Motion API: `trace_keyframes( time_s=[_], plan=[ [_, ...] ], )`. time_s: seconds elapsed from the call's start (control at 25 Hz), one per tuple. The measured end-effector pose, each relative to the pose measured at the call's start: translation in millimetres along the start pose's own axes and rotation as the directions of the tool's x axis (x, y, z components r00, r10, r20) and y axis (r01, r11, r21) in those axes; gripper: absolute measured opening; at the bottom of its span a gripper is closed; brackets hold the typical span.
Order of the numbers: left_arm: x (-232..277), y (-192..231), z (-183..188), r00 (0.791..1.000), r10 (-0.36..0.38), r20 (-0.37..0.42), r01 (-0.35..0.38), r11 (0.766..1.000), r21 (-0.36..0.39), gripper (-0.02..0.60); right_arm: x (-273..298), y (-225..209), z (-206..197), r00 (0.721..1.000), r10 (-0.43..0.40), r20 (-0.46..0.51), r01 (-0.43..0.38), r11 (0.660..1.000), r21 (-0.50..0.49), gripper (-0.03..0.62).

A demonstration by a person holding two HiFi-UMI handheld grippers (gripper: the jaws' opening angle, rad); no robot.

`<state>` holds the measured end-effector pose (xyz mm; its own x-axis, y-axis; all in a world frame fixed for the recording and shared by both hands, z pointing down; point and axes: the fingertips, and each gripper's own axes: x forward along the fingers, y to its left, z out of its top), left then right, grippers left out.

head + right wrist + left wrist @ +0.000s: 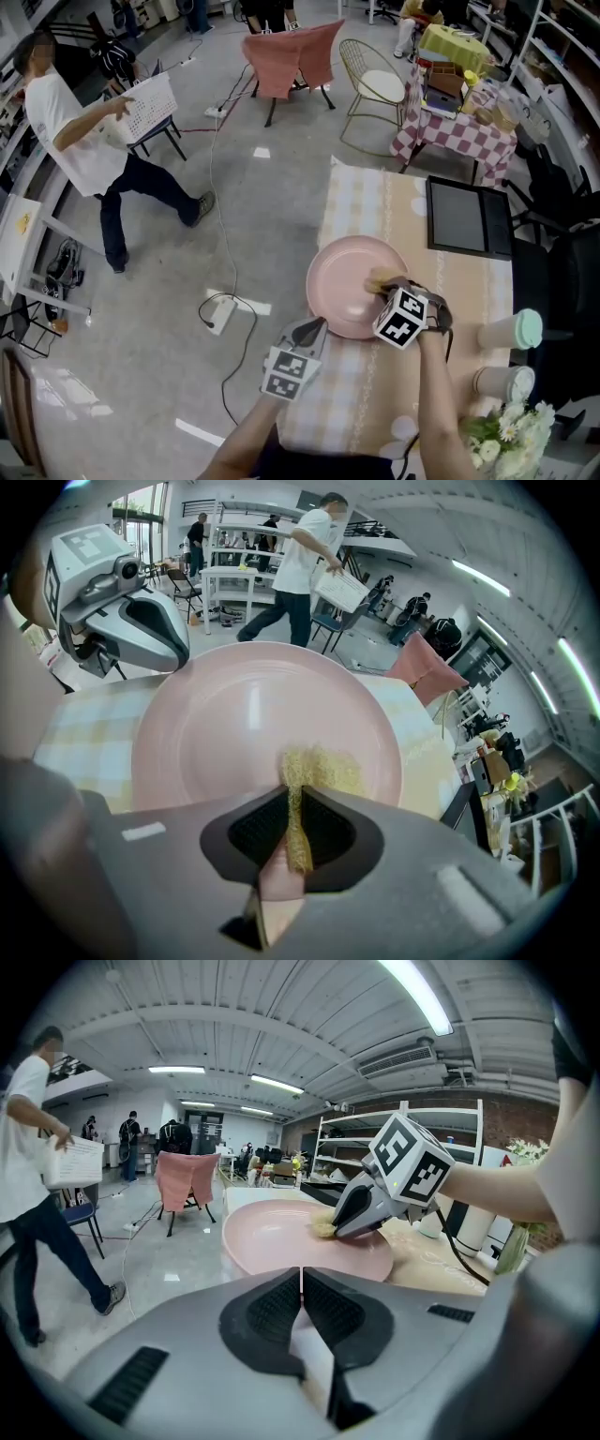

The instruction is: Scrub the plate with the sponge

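A round pink plate (345, 270) (272, 1241) (225, 714) lies on the checked tablecloth (361, 202). My right gripper (382, 286) (339, 1230) (298, 803) is shut on a yellow sponge (378, 278) (323, 1228) (317, 771) and presses it onto the plate's right half. My left gripper (317, 325) (301, 1279) (178, 653) is shut with nothing seen between its jaws. Its tips sit at the plate's near-left rim.
A black laptop (467, 217) lies on the table beyond the plate. Two pale cups (511, 330) (502, 382) and white flowers (514, 429) stand at the right. The table's left edge runs close beside the plate. A person (84, 141) stands on the floor at the left.
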<state>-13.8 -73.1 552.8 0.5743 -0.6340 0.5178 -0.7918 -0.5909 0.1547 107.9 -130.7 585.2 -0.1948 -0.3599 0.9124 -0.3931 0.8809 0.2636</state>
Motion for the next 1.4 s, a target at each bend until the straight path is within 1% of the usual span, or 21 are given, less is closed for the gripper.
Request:
trace_keyframes(
  time_s=[0.72, 1.4],
  plan=[
    [1, 1, -2, 1.000, 0.015, -0.003, -0.015, 1.000, 0.001, 0.017, -6, 21, -3, 1.000, 0.022, -0.019, -0.022, 1.000, -0.011, 0.043],
    [0, 2, -1, 1.000, 0.029, -0.005, -0.029, 1.000, 0.009, 0.017, -12, 43, 1, 0.996, 0.088, -0.008, -0.088, 0.996, 0.000, 0.043]
  ],
)
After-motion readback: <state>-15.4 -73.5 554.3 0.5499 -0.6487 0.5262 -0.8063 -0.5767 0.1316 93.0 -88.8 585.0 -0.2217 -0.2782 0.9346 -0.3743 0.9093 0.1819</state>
